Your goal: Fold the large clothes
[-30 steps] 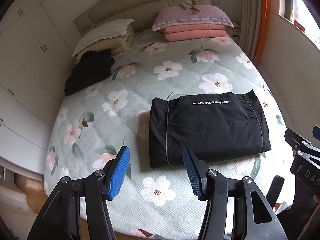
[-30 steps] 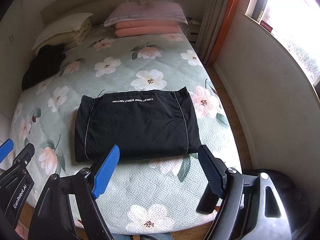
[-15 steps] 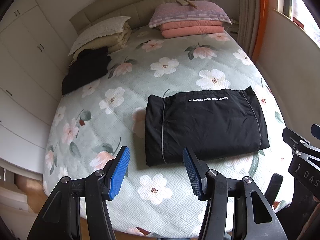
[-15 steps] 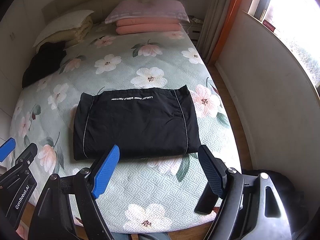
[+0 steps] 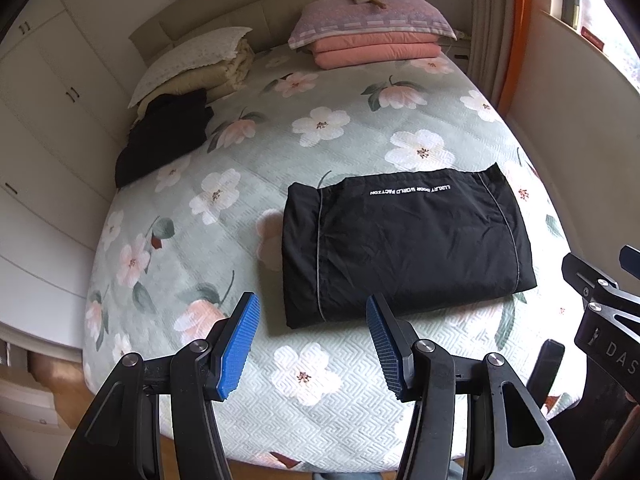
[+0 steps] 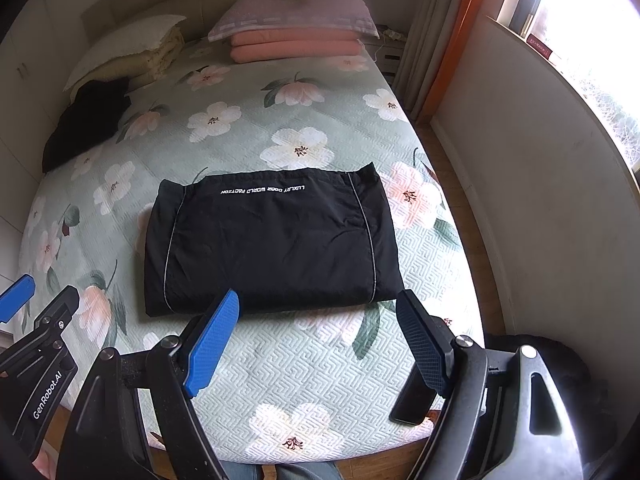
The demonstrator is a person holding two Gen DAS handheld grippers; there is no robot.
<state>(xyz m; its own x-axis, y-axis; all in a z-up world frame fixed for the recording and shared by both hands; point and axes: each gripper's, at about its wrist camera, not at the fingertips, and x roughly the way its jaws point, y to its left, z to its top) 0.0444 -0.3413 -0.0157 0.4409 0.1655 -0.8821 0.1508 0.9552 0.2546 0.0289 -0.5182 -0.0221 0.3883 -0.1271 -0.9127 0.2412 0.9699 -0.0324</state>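
Folded black garment (image 5: 404,244) lies flat on the floral bed (image 5: 248,184), near its foot. Both the left gripper (image 5: 314,344) and right gripper (image 6: 316,344) hover spread, empty. Pillows (image 5: 372,20) sit by the headboard.

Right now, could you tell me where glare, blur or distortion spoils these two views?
Right wrist view: the window is blown out white, and haze softens the purple pillow. Left wrist view: even light, and the print on the folded black garment is sharp. Both views: fisheye bends the bed edges, with dark corners.
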